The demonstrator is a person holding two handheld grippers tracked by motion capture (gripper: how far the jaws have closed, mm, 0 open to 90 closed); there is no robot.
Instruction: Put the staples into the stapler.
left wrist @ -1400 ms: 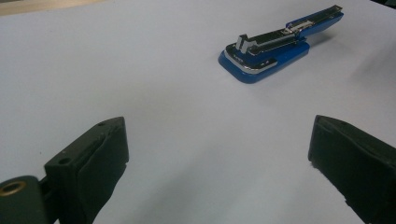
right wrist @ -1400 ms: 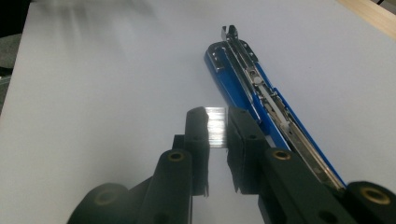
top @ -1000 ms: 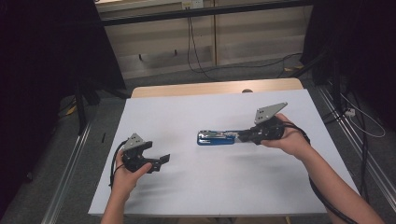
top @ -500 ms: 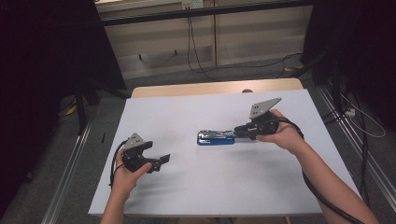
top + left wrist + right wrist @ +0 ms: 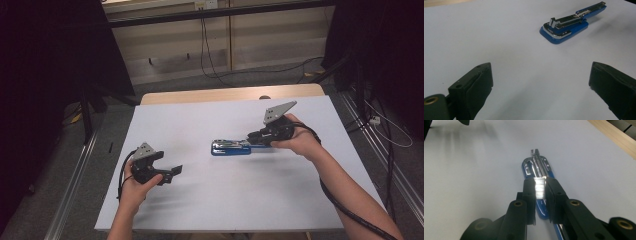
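A blue stapler [image 5: 230, 148] with a chrome top lies near the middle of the white table top [image 5: 200, 120]. My right gripper [image 5: 252, 136] comes in from the right and is shut on the stapler's chrome upper bar. In the right gripper view the gripper [image 5: 539, 186] pinches that shiny strip, and the stapler [image 5: 535, 166] points away from me. My left gripper [image 5: 172, 171] is held open at the front left, well apart from the stapler. In the left gripper view the gripper [image 5: 541, 82] has only bare table between its fingers, and the stapler [image 5: 566, 27] lies far ahead with its blue top raised.
A strip of the wooden table [image 5: 225, 94] shows behind the white sheet. Cables [image 5: 215, 55] run over the floor beyond it. Metal rails [image 5: 75, 175] flank the table on both sides. A black cable [image 5: 350, 210] trails under my right forearm.
My right gripper has slid left along the stapler and sits further over it. The stapler and my left gripper have stayed in place.
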